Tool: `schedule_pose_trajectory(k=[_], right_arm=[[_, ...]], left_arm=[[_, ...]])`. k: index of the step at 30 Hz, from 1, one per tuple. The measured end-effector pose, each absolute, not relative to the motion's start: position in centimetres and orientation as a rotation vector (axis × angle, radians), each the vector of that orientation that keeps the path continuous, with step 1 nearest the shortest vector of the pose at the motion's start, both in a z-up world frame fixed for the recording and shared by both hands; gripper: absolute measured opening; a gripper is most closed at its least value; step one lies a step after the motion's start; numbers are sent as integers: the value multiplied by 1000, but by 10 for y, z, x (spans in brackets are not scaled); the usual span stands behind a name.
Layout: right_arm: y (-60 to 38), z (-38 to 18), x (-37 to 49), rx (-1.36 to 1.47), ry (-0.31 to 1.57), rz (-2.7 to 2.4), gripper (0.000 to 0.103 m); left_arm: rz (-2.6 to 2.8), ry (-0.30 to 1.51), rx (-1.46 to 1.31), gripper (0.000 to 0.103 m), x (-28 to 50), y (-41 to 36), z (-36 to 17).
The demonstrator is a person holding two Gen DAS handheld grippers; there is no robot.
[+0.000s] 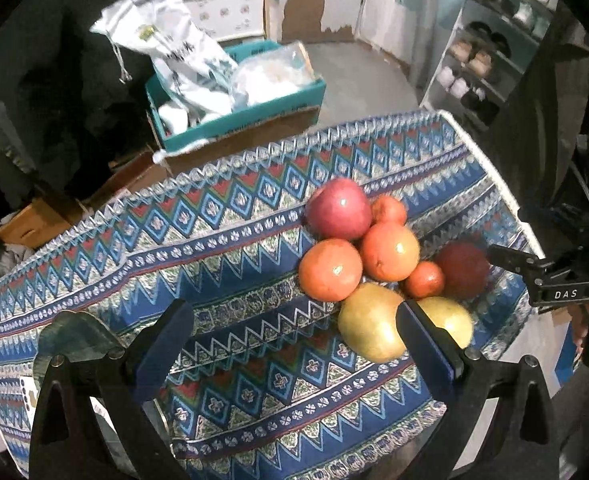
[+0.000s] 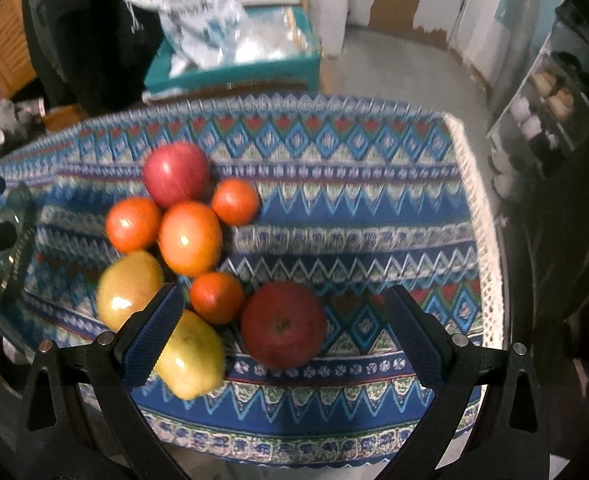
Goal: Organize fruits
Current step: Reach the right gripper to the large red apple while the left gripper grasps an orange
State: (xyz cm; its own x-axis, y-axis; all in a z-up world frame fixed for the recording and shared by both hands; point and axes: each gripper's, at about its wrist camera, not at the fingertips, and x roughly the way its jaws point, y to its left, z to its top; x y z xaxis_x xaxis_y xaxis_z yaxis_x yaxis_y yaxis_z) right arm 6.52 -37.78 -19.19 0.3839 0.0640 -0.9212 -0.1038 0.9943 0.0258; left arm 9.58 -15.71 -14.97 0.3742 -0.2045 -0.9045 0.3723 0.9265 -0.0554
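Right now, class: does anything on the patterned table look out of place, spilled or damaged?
Nothing spilled or damaged. Eight fruits sit heaped loose on the tablecloth; the dark red apple lies slightly apart, while the glass dish at the left shows no fruit.

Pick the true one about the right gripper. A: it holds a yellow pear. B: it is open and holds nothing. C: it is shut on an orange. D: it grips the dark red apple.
B: the right gripper has its jaws spread wide, and the dark red apple lies on the patterned cloth between them, not clamped.
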Motion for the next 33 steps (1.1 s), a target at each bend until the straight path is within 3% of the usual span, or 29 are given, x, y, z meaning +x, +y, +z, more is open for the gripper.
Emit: schedule_pose_trajectory(k=[15, 19, 22, 33], right_arm=[[-379, -268, 73, -100, 1376, 122, 98], [-380, -279, 73, -92, 1387, 137, 89], [-379, -278, 72, -61, 1363, 165, 72], [-393, -260, 78, -34, 1291, 101, 72]], left_arm=[[-387, 1251, 150, 103, 115, -167, -202], [-393, 1279, 127, 103, 124, -174, -211], [-393, 1290, 94, 103, 132, -179, -217], [-381, 1370, 85, 103, 155, -199, -256]])
